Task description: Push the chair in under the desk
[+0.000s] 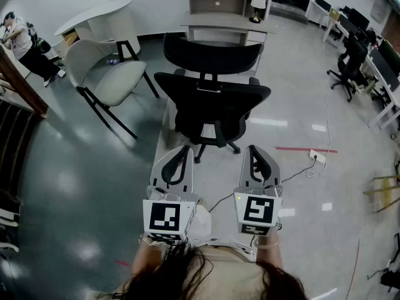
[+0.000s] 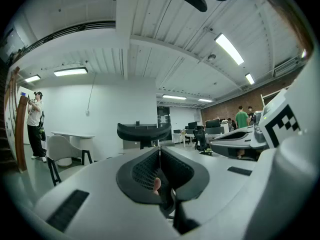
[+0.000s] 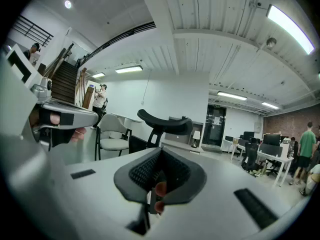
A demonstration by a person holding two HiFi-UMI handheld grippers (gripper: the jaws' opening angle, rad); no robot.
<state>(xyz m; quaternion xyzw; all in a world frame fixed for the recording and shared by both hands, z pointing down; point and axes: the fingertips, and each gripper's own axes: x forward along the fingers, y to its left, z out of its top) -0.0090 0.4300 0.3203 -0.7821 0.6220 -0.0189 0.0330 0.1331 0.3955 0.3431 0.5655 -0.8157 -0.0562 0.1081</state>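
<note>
Black mesh chair (image 1: 212,102) stands at 12 o'clock, not yet under the worktop (image 1: 225,21) beyond it. Left tongs (image 1: 183,152) and right tongs (image 1: 253,152) are both closed and empty, near its back. An uneven push could swivel it on its casters, so it misses the opening.

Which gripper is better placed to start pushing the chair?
Neither left nor right leads: the left gripper and right gripper, both shut, sit level, evenly flanking the chair, short of its back. Probably both together.
</note>
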